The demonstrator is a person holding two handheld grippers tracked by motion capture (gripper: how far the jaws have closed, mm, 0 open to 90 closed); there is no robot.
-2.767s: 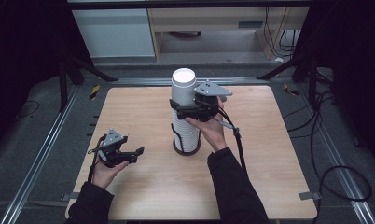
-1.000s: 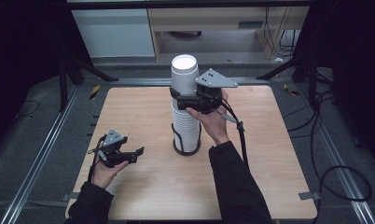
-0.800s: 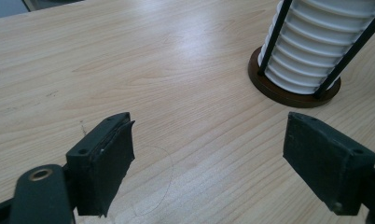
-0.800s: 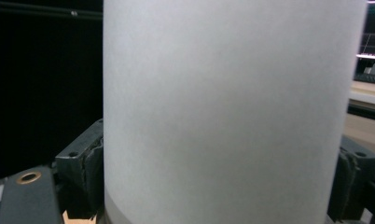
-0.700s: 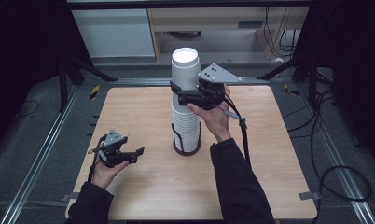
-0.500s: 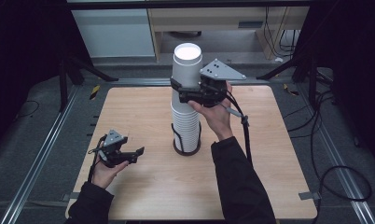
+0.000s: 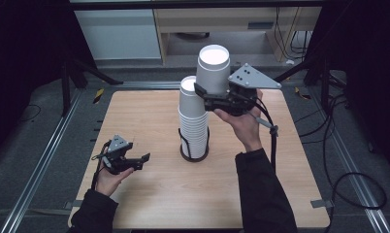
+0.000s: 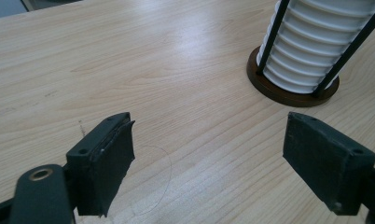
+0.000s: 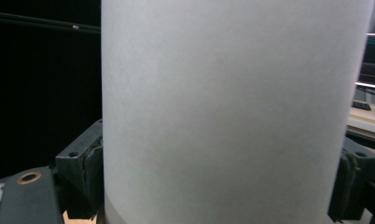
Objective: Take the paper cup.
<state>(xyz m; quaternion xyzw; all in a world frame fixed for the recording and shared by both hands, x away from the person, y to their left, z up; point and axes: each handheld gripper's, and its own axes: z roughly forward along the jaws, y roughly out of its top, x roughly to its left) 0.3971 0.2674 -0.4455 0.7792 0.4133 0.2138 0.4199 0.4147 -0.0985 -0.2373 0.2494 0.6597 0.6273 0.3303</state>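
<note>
I am gripping a white cup (image 7: 213, 68) between my right gripper's (image 7: 208, 95) jaws, just beside the cup stack (image 7: 193, 119); my left gripper (image 7: 140, 160) is resting open, well apart from both.

A stack of cups (image 7: 193, 121) is set in a holder (image 7: 194, 154) at the middle of the table (image 7: 149, 194). A single cup (image 7: 212, 68) is held above and just right of the stack by the right gripper (image 7: 210, 97). The left gripper (image 7: 135, 162) is kept low at the near left, well apart from the holder.
</note>
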